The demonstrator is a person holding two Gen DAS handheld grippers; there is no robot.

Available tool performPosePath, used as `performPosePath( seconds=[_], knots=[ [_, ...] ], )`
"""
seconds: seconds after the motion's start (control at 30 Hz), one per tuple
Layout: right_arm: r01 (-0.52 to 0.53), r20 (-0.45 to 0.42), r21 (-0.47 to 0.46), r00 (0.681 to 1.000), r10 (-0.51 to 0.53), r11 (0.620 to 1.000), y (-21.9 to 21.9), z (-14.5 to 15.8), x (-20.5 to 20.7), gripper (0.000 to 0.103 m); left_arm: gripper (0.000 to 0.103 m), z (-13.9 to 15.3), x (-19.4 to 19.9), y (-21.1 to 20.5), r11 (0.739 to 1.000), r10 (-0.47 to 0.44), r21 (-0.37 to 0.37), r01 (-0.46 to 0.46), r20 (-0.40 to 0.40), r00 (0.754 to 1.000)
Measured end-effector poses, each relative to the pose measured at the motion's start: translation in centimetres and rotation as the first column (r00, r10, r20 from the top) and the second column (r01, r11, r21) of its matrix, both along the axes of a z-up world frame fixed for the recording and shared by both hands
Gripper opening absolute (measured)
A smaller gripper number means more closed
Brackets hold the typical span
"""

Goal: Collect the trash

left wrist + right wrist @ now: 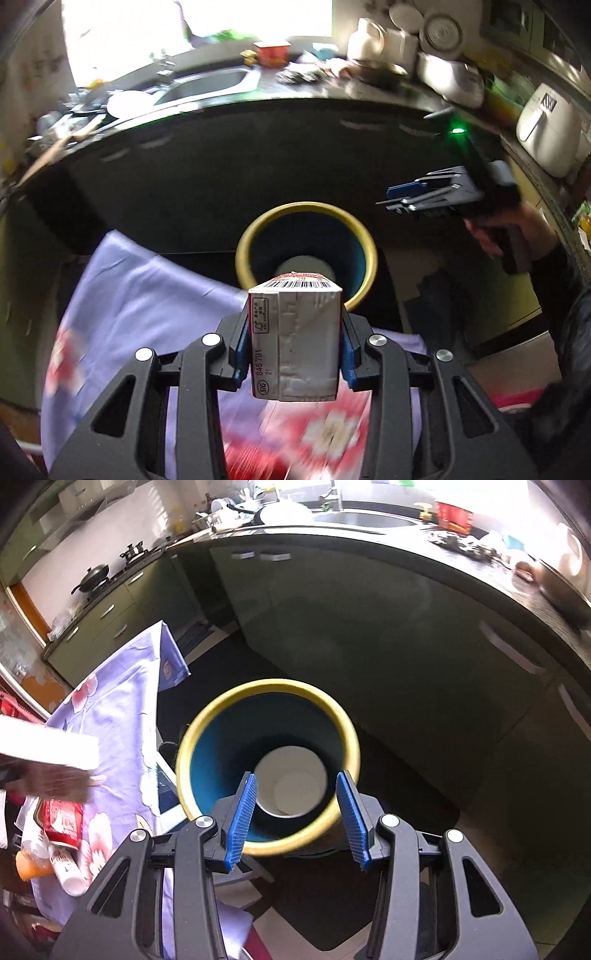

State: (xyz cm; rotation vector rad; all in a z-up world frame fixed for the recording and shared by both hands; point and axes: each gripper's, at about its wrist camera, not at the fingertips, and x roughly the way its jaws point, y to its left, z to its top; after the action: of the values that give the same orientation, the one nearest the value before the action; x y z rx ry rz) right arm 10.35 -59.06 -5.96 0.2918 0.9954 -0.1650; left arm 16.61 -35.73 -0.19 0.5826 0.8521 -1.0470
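Left tool [293,350] pinches a white-and-grey rectangular drink carton [295,343] between its blue pads; carton face reads "SIG", "845 781", "21", with a barcode strip along the far top edge. Carton sits held above the purple floral cloth on the desk [147,295], with the yellow-rimmed, blue-walled round bin [306,254] just ahead of the tool. Right tool [301,821] is spread, gripping nothing, directly over the same bin [207,738], a white paper cup [291,786] visible on the bin floor between its fingers.
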Motion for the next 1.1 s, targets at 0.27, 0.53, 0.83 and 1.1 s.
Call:
performPosePath(
  seconds=[0.27, 0.53, 0.83, 1.1],
  knots=[
    [0.045, 0.015, 0.009, 0.999, -0.045, 0.999, -2.7, -0.4, -4.0, 0.053, 0.041, -6.5, 2.4, -9.5, 0.997, -0.001, 0.078, 0.003, -0.029, 1.000],
    [0.024, 0.014, 0.010, 1.000, -0.024, 1.000, -1.6, -0.5, -4.0, 0.053, 0.059, -4.4, 3.1, -6.4, 0.997, 0.080, -0.001, -0.080, -0.029, 0.996],
    [-0.131, -0.032, 0.041, 0.991, 0.132, 0.991, 5.3, 0.1, -1.0, 0.056, 0.068, 3.2, 0.9, 7.4, 0.948, 0.261, -0.200, -0.247, 0.042, 0.965],
    [-0.372, -0.059, 0.135, 0.922, 0.382, 0.918, 17.5, 2.4, 3.2, 0.060, 0.072, 3.5, -1.5, 21.3, 0.850, 0.496, -0.241, -0.469, 0.063, 0.866]
  ],
)
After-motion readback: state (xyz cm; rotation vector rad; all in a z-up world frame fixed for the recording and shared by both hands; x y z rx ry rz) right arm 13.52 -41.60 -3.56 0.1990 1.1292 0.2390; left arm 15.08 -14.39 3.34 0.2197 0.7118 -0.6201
